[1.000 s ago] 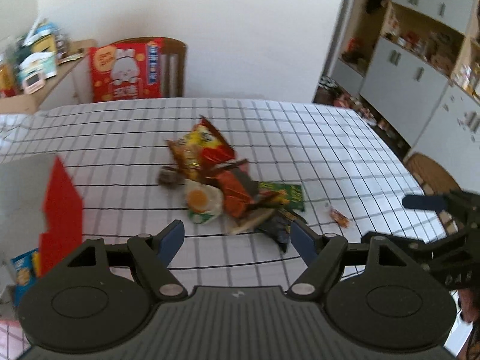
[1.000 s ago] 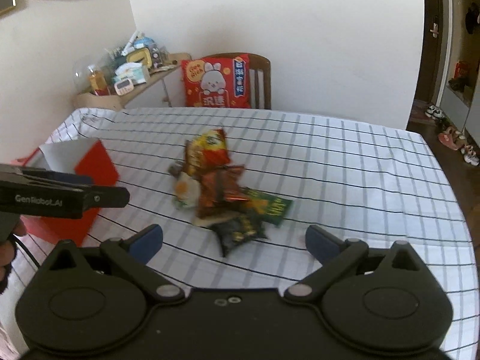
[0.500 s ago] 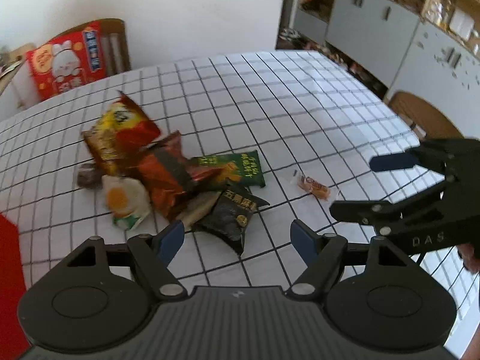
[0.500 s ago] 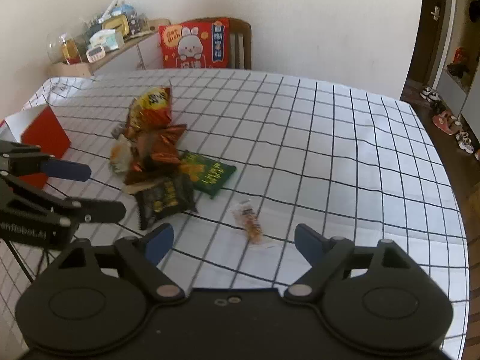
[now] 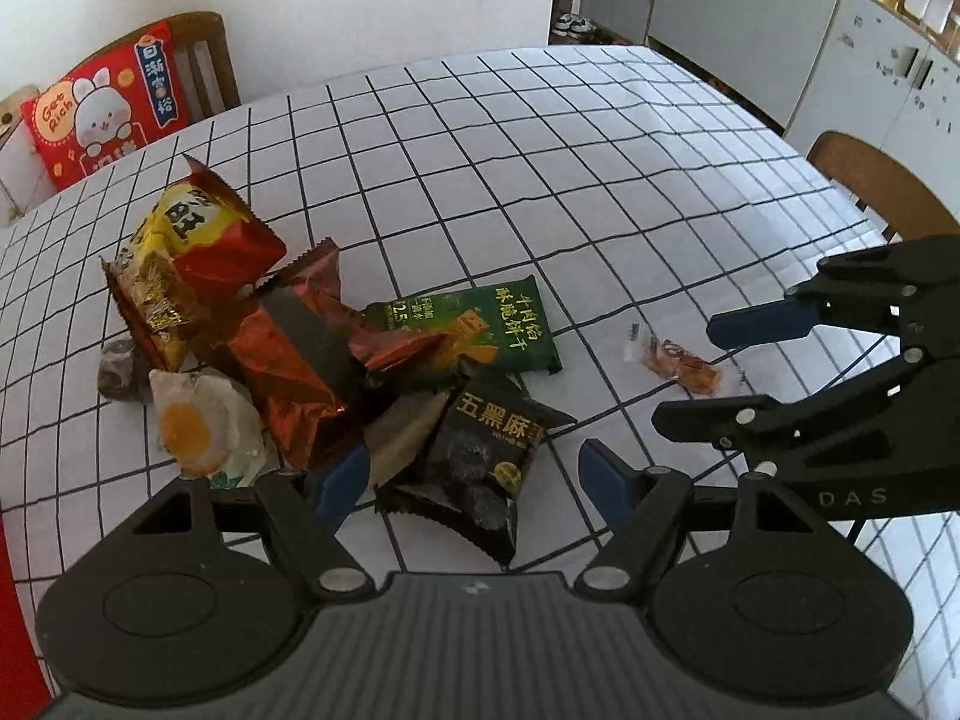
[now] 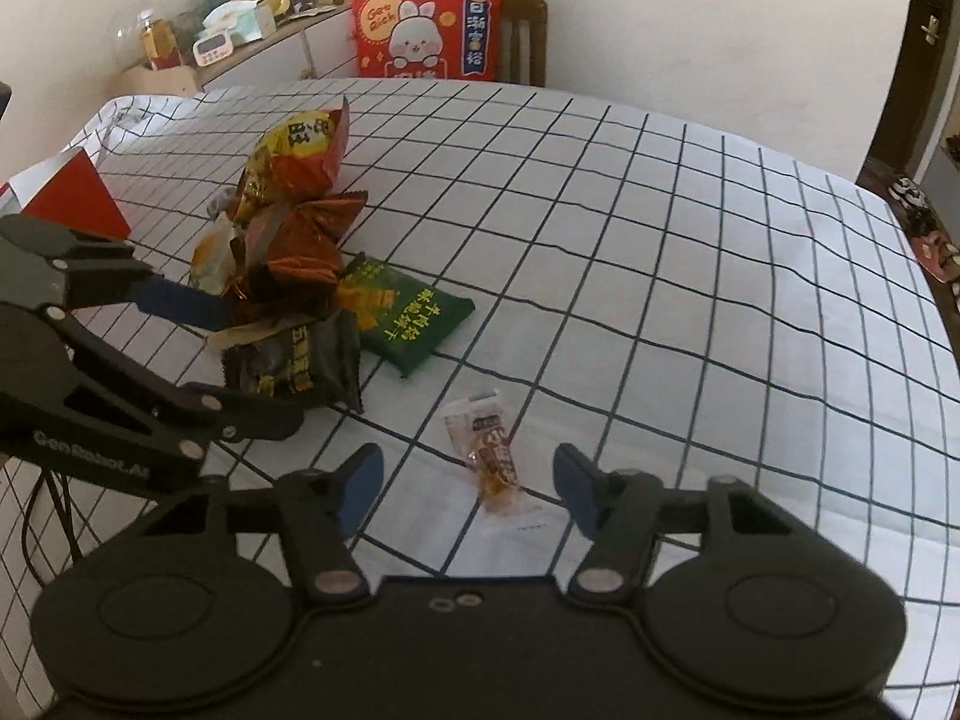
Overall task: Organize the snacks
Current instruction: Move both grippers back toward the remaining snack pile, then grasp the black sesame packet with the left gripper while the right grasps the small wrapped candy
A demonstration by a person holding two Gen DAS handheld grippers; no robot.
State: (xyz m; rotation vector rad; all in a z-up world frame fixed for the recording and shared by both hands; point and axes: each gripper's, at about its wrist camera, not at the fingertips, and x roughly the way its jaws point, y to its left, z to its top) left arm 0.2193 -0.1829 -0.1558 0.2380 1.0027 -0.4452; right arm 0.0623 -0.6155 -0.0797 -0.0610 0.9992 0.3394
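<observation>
A pile of snack packets lies on the checked tablecloth: a yellow-red bag point(image 5: 192, 228), an orange-brown foil bag point(image 5: 294, 354), a green biscuit packet point(image 5: 480, 324), a black sesame packet point(image 5: 480, 456) and an egg-print packet point(image 5: 198, 426). A small clear-wrapped snack point(image 5: 678, 360) lies apart to the right. My left gripper point(image 5: 474, 480) is open, its fingers straddling the black packet point(image 6: 294, 366). My right gripper point(image 6: 468, 486) is open around the small snack point(image 6: 489, 456). It also shows in the left wrist view point(image 5: 714, 372).
A red box point(image 6: 72, 192) stands at the table's left side. A chair with a red rabbit cushion point(image 6: 426, 36) stands at the far edge. A second wooden chair point(image 5: 870, 180) stands at the right edge. White cabinets point(image 5: 840, 18) line the right wall.
Both grippers have moved forward and down toward the table. The left one has closed in on the black packet, the right one on the small wrapped snack. Both stay open.
</observation>
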